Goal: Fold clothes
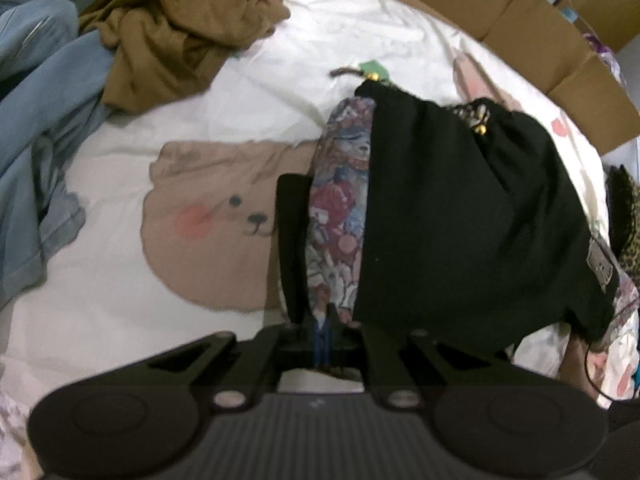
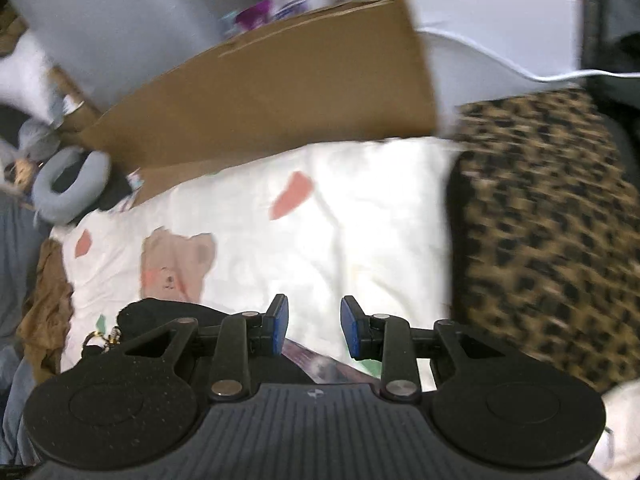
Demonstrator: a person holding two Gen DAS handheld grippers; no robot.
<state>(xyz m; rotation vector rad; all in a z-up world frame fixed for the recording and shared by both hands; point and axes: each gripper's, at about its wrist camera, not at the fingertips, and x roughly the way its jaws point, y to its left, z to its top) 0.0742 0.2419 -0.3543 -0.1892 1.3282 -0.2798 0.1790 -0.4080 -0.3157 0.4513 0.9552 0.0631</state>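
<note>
Left gripper (image 1: 322,320) jaws clamped on black garment with floral lining (image 1: 440,208), centre-right of frame, over bear-print bedsheet (image 1: 132,280). Right gripper (image 2: 314,326) jaws apart, empty, above sheet; leopard-print fabric (image 2: 548,240) right, cardboard box (image 2: 280,92) behind. Brown garment (image 1: 180,24) upper left.

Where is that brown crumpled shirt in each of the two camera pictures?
Left wrist view: the brown shirt lies at upper left on the bear-print sheet.
Right wrist view: the same shirt peeks in at the lower left edge.
Shared landmark: the cardboard box.
</note>
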